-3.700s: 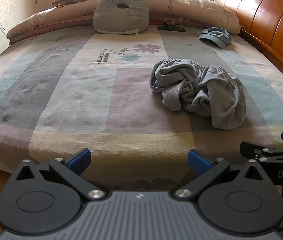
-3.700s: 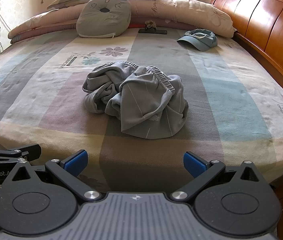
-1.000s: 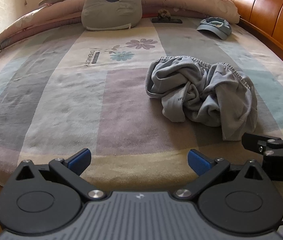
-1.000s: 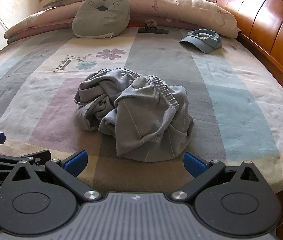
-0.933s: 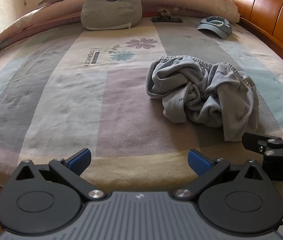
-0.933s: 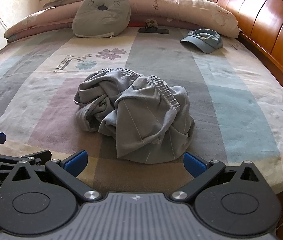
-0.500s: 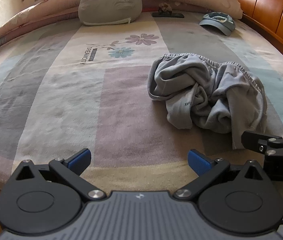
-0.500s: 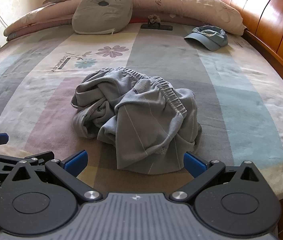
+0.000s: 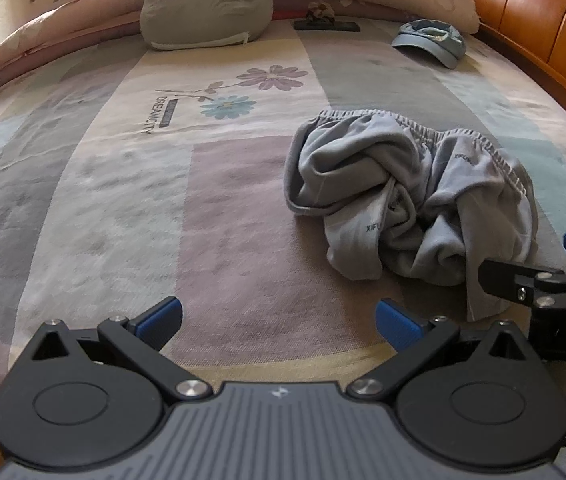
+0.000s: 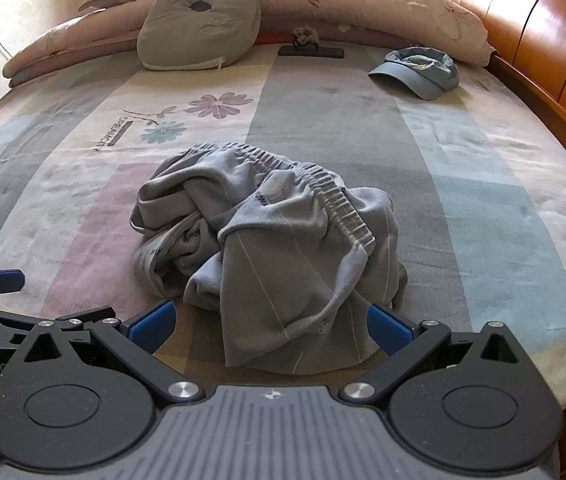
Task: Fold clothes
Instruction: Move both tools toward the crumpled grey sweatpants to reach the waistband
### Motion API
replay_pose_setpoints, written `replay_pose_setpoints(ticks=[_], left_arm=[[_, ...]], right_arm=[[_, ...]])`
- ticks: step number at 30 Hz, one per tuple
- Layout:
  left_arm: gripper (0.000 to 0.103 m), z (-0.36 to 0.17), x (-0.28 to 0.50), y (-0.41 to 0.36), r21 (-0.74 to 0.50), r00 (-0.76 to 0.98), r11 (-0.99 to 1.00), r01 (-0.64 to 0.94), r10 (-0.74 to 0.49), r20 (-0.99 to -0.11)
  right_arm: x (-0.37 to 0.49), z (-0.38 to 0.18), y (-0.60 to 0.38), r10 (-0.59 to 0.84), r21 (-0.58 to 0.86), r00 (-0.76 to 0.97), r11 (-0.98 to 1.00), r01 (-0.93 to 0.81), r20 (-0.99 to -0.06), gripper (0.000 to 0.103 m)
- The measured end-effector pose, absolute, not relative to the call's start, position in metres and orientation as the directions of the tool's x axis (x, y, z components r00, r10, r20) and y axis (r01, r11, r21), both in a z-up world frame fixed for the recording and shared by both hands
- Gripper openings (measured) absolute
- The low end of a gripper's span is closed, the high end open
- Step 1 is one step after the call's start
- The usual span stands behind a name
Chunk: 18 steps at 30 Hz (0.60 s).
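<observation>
A crumpled pair of grey shorts [image 9: 411, 204] [image 10: 275, 248] with an elastic waistband lies in a heap on the patchwork bedspread [image 9: 123, 184]. My left gripper [image 9: 279, 320] is open over bare bedspread, to the left of the heap and short of it. My right gripper [image 10: 271, 322] is open too, and the near hem of the shorts lies between its blue fingertips [image 10: 387, 328]. Whether the pads touch the cloth I cannot tell. In the left wrist view, the right gripper's fingers [image 9: 523, 280] reach in from the right edge.
A grey animal-face cushion [image 10: 199, 20] and a rolled pink quilt [image 10: 363, 0] lie at the far end. A blue cap [image 10: 419, 72] and a dark phone [image 10: 311, 52] rest near them. The wooden headboard [image 10: 543, 40] runs along the right side.
Both grippers have moved forward over the bed toward the shorts, which now look larger and closer. The right gripper's fingertips have reached the near hem. Both stay open.
</observation>
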<state>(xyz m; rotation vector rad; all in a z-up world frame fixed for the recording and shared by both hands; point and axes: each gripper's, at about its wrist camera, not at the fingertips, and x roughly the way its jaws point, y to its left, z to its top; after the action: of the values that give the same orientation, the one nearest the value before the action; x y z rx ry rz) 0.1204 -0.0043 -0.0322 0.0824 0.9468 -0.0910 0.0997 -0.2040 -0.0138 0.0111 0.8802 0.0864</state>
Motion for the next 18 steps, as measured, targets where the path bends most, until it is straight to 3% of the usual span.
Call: replay_pose_setpoints(ticks=[9, 11, 18], left_arm=[[0.102, -0.046, 0.133, 0.004, 0.064, 0.555, 0.992, 0.111, -0.008, -0.832], [0.102, -0.046, 0.136, 0.005, 0.065, 0.559, 0.992, 0.112, -0.009, -0.829], [0.102, -0.033, 0.153, -0.006, 0.055, 0.585, 0.982, 0.179, -0.062, -0.809]], right_arm=[[0.098, -0.014, -0.228, 0.112, 0.026, 0.710, 0.991, -0.130, -0.695, 0.103], [0.100, -0.015, -0.236, 0.112, 0.026, 0.713, 0.991, -0.130, -0.692, 0.099], [0.106, -0.017, -0.257, 0.167, 0.058, 0.728, 0.983, -0.173, -0.665, 0.096]])
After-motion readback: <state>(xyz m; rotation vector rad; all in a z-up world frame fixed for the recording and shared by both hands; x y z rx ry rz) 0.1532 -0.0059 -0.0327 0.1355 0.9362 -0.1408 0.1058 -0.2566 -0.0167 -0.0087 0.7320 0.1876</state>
